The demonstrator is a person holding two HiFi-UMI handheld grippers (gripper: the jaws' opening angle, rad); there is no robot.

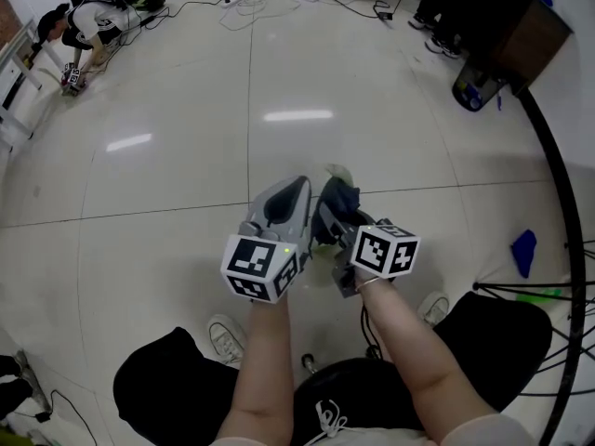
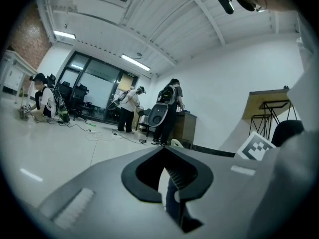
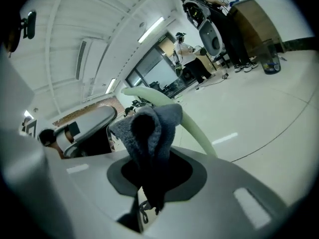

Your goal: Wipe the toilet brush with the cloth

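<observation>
1. Left gripper [image 2: 162, 151]: fingertips pressed together; deeper in, a pale strip is clamped against the ridged pad [image 2: 178, 179], seemingly the toilet brush [image 3: 197, 133]
2. Right gripper [image 3: 152, 153]: jaws clenched on a dark grey cloth [image 3: 147, 128], which bunches up out of them and hangs down below them
3. In the right gripper view, the brush's pale green handle curves behind the cloth from 11 o'clock to 4 o'clock, touching it
4. In the head view the two grippers are side by side, the left at 9 o'clock of the right; a pale green end pokes out at 12 o'clock of the cloth
5. Below them lies a glossy pale tiled floor [image 1: 167, 175]; people [image 2: 169, 108] stand far off
</observation>
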